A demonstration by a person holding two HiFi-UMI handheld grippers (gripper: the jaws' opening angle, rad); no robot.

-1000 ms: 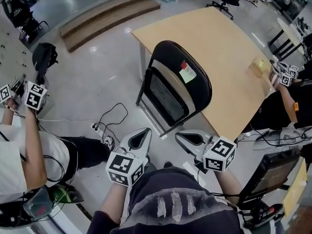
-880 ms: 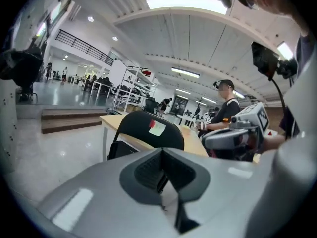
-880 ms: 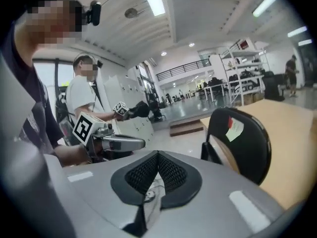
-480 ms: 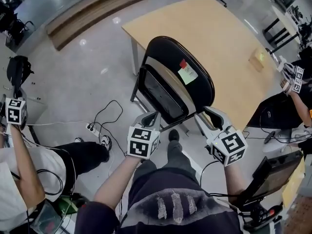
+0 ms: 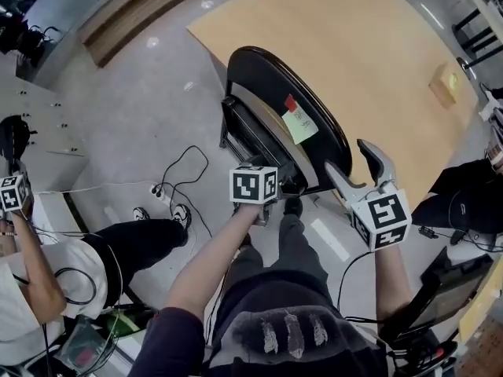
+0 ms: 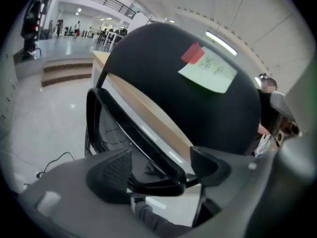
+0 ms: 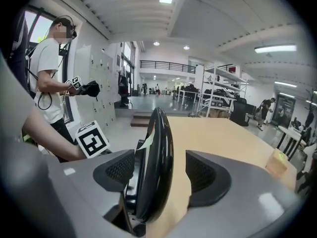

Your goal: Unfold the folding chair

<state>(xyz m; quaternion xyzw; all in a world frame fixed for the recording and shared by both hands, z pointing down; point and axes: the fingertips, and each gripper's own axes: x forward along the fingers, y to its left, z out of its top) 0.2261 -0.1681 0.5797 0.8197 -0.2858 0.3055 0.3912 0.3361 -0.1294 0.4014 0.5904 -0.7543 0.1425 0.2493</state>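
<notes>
Nearest, the left claw (image 6: 161, 162) sits low at the chair (image 5: 267, 85). Its jaws are opening, and the seat rim (image 6: 126, 128), a glossy black tube, passes between the pads without being pressed. The right claw (image 7: 158, 170) is higher and to the right. Its jaws are opening too, with the backrest (image 7: 157, 148) edge-on between them. The edge lies close to one pad with a clear gap at the other, so neither claw has a hold yet.

The chair stands folded and upright on the floor, hard by the near edge of the counter (image 5: 346, 38). I cannot tell whether it leans on it. A note (image 5: 299, 124) is stuck to the backrest.

The step in hand looks like taking the two grips before spreading the chair. To do it well:
- Slide each claw on until the tube or edge sits deep against the ribbed pads, then clamp. The glossy rim will likely slip from a fingertip hold.
- Let the right claw act as the anchor, holding the backrest steady and upright.
- Let the left claw do the moving, swinging the seat rim down and away from the backrest in an arc about its hinge, not a straight pull.
- Mind the shoe (image 5: 292, 205) close under the frame. The legs will probably slide as they spread.
- The counter just behind leaves little room, so drawing the chair nearer first may help.
</notes>
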